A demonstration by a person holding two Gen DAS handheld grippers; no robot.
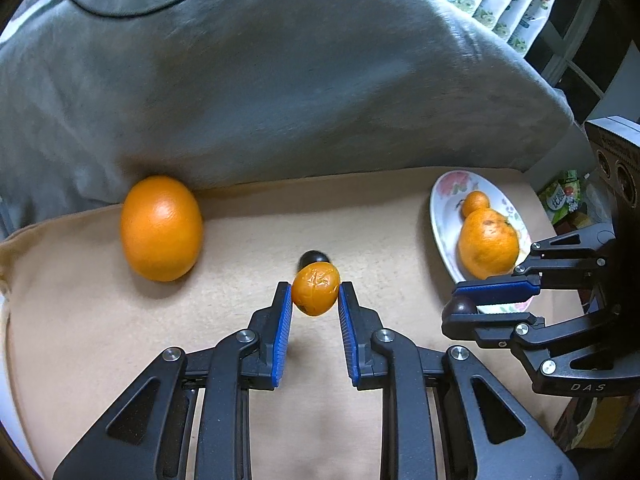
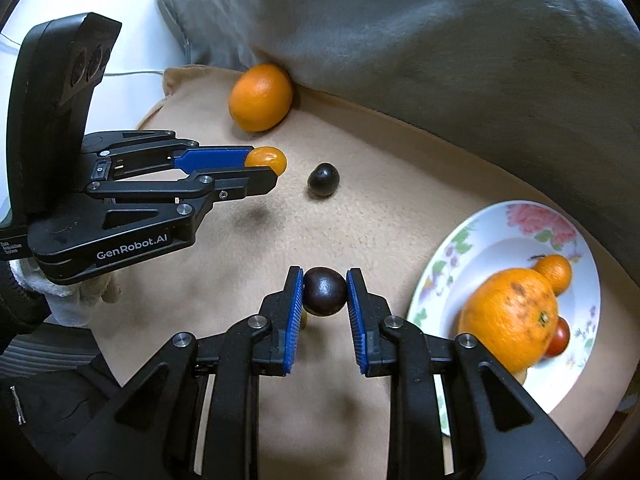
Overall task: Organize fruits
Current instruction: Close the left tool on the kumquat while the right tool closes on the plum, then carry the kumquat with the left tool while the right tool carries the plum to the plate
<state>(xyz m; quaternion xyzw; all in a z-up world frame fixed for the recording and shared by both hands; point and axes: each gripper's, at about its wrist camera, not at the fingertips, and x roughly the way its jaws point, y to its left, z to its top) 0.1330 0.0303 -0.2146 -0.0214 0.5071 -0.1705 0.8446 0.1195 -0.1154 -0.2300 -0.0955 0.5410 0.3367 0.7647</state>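
Beige blanket point(image 1: 100, 340), left gripper point(image 1: 315, 292) fingers clamping small orange point(image 1: 315, 288), right gripper point(image 2: 325, 292) clamping dark fruit point(image 2: 325, 291)

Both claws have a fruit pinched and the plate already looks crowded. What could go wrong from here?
1. The left claw grips the small orange fruit only at its fingertips, so it may slip out in transit.
2. The right claw pinches the round dark fruit equally near the tips; it could pop free or bruise.
3. The plate holds a big orange that fills much of it, so round fruit dropped there might roll off onto the tan cloth.
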